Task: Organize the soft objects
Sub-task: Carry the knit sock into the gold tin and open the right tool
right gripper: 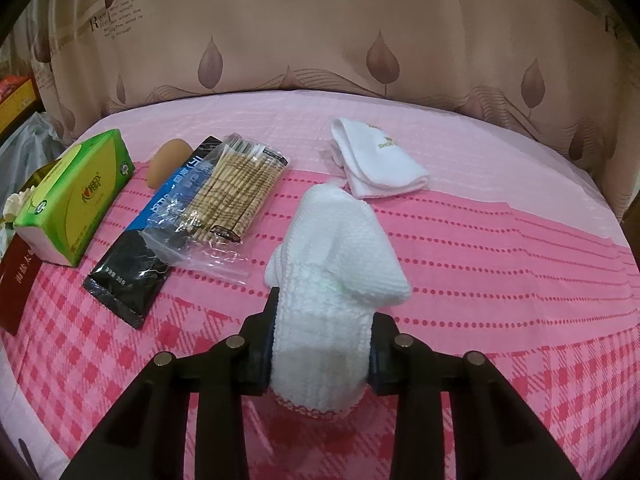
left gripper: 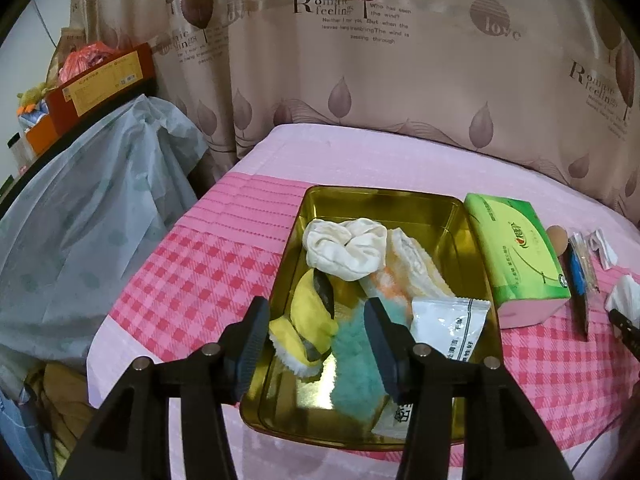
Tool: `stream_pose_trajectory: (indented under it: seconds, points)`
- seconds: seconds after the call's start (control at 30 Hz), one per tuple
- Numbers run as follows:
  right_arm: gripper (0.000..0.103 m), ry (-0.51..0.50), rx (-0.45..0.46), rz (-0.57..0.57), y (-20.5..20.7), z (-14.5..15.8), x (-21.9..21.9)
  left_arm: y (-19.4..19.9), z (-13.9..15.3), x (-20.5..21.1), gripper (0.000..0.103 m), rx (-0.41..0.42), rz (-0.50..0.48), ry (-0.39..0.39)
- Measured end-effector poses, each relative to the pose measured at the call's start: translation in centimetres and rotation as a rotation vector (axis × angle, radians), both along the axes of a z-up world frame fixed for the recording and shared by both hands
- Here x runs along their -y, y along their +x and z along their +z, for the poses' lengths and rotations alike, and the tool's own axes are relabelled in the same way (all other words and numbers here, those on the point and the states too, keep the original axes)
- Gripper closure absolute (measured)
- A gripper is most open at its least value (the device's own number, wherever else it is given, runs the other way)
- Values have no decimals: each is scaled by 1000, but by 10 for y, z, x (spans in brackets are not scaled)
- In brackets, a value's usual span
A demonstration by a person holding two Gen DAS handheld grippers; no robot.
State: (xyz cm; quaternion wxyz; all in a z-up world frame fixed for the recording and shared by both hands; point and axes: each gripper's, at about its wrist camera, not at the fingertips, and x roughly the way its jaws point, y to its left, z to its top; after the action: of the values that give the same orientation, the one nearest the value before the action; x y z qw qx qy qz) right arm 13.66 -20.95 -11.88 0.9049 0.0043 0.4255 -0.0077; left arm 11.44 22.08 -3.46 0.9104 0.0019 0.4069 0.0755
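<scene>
Two grippers are in play, and I start close in. My right gripper (right gripper: 322,344) is clamped on a white knitted sock (right gripper: 336,280), its pads pressing both sides of the ribbed cuff while the toe end flops forward over the pink checked cloth (right gripper: 500,320). My left gripper (left gripper: 316,332) stands with its jaws apart and nothing gripped, hovering over the near end of the gold metal tray (left gripper: 468,216). Between and under its fingers lie a yellow sock (left gripper: 308,320) and a fluffy teal sock (left gripper: 352,372), both inside the tray, with a white sachet (left gripper: 448,324) just beside the teal one. Further in, a cream sock (left gripper: 344,248) is bunched against an orange-and-white striped one (left gripper: 404,276).

Moving out from my right gripper, a black-and-blue packet (right gripper: 148,240) and a clear bag of cotton swabs (right gripper: 236,188) lie side by side, the bag overlapping the packet. Beside them sits the green tissue pack (right gripper: 76,196), right next to the tray, and a brown makeup sponge (right gripper: 166,162) peeks out behind the packet. Farther back, a folded white sock (right gripper: 380,160) rests alone on the cloth, near the toe of the one I hold. Beyond everything hangs the leaf-print curtain (right gripper: 320,40).
</scene>
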Motion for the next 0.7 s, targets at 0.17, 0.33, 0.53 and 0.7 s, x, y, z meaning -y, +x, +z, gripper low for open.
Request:
stream_pose_trajectory:
  seconds: [0.17,0.33,0.53,0.7]
  points:
    - [73,20,15,-15,-8,3,-3,2,-3,-1,52,-9,7,-6]
    - [73,32,18,-15,-14,6,-9,3,-4,-3,52,-13,13,-11]
    - [73,49,36,2,-22,22,-21,2,-5,-7,52,-14,23,-22]
    - [73,47,44,55,-24,39,-43,3,-4,-9,52,-17,23,-21]
